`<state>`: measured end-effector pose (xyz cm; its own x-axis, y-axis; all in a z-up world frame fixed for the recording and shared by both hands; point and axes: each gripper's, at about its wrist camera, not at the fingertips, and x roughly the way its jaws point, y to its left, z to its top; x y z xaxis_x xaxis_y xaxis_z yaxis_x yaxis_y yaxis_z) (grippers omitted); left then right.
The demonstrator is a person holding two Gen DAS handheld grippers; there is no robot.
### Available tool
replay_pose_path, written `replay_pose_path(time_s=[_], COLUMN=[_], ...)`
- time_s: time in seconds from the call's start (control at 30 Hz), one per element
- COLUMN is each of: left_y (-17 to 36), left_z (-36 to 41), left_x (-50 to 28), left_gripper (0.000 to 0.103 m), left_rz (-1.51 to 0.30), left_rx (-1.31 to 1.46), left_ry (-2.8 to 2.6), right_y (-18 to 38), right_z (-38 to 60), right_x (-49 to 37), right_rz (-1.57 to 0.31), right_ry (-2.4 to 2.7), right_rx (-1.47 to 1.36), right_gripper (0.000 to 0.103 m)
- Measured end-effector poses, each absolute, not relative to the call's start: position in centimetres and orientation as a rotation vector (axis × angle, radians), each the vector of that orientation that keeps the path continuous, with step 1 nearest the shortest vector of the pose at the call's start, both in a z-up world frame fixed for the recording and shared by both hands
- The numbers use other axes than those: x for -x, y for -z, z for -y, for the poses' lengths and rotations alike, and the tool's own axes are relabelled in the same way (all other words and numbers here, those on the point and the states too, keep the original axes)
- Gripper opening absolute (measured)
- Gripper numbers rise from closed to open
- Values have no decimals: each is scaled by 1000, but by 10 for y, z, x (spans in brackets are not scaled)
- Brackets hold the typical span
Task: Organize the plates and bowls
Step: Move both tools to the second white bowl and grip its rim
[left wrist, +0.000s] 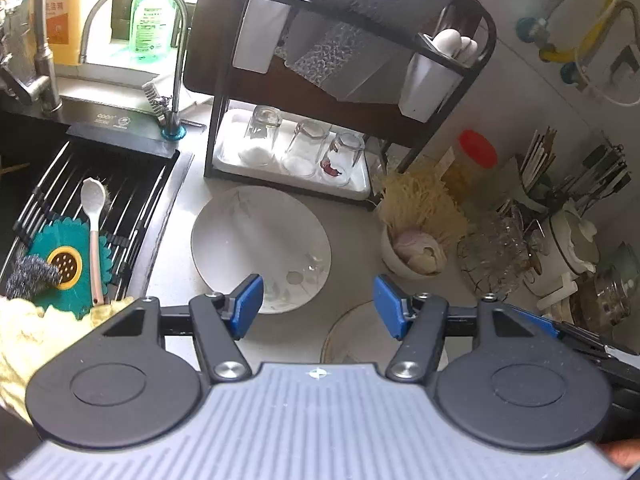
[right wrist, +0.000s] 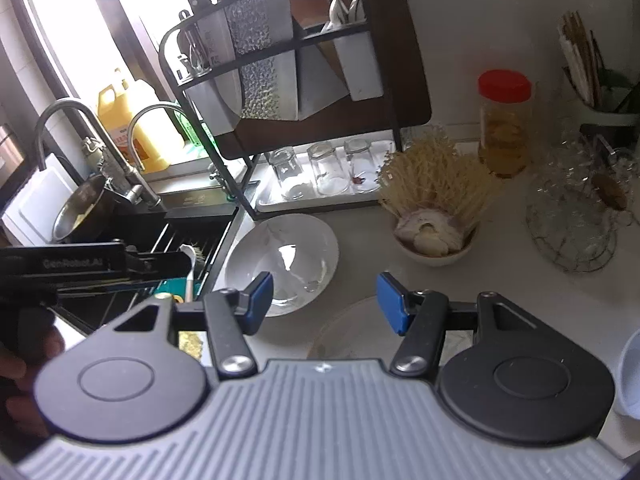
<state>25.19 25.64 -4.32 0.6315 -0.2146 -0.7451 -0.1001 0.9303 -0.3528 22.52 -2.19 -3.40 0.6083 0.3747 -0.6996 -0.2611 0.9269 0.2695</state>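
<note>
A white plate with a faint floral print lies flat on the pale counter beside the sink; it also shows in the right wrist view. A second plate with a gold rim lies nearer, partly hidden under the gripper; in the right wrist view it is faint. My left gripper is open and empty, above the counter just short of both plates. My right gripper is open and empty, over the nearer plate. A black dish rack stands behind.
Upturned glasses on a white tray sit under the rack. A small bowl with garlic and dried noodles and a wire basket of glassware stand right. The sink with spoon, scrubber and drain mat lies left. A red-lidded jar stands behind.
</note>
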Motion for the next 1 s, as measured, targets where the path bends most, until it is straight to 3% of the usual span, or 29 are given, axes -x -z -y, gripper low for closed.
replay_pose_path(time_s=[0.63, 0.67, 0.7, 0.73, 1.0], left_y=[113, 117, 122, 126, 159], left_z=[-320, -324, -327, -330, -341], left_x=[-338, -342, -347, -351, -380], left_gripper=[67, 67, 67, 67, 67], left_rz=[-1005, -1013, -1022, -1031, -1090], left_rx=[336, 341, 342, 338, 309], left_ry=[93, 95, 97, 95, 119], right_y=[80, 84, 87, 90, 122], right_z=[-35, -38, -40, -42, -56], right_x=[-293, -297, -300, -302, -326], right_rz=[-998, -1014, -1022, -1026, -1115], right_ry=[-302, -295, -290, -292, -263], right_rx=[-152, -158, -171, -190, -243], right_gripper=[60, 63, 79, 88, 87])
